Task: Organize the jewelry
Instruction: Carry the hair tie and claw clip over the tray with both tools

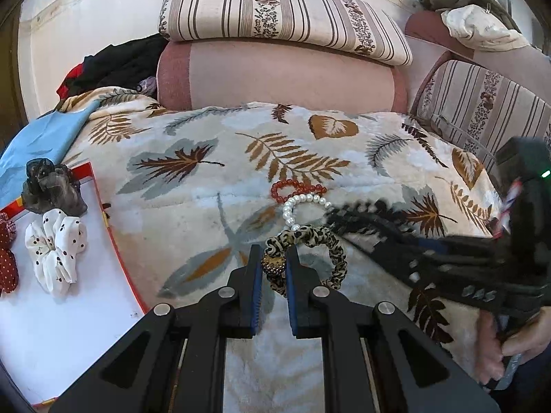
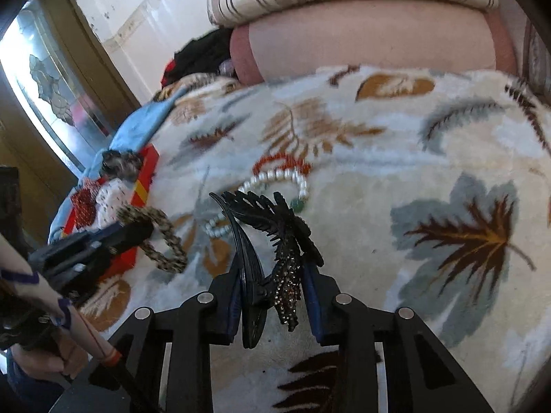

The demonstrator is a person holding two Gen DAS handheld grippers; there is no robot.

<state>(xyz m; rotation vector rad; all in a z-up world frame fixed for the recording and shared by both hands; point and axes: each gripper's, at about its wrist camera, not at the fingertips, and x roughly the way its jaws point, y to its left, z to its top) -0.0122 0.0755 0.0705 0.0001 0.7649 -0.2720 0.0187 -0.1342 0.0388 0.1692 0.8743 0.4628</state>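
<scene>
My left gripper [image 1: 273, 258] is shut on a leopard-print scrunchie [image 1: 335, 251] with a gold bead, low over the leaf-print blanket [image 1: 206, 189]; it shows in the right wrist view too [image 2: 165, 237]. My right gripper [image 2: 272, 268] is shut on a black claw hair clip [image 2: 275, 237] with a rhinestone strip, held above the blanket; it appears blurred in the left wrist view [image 1: 365, 213]. A white pearl bracelet [image 1: 296, 206] and a red bead bracelet [image 1: 296, 189] lie just beyond both grippers.
A red-rimmed white tray [image 1: 51, 327] at the left holds a white dotted scrunchie [image 1: 55, 244], a grey-black scrunchie [image 1: 51, 186] and a red one [image 1: 7, 261]. Sofa cushions [image 1: 275, 72] rise behind. Blue cloth [image 1: 41, 137] lies far left.
</scene>
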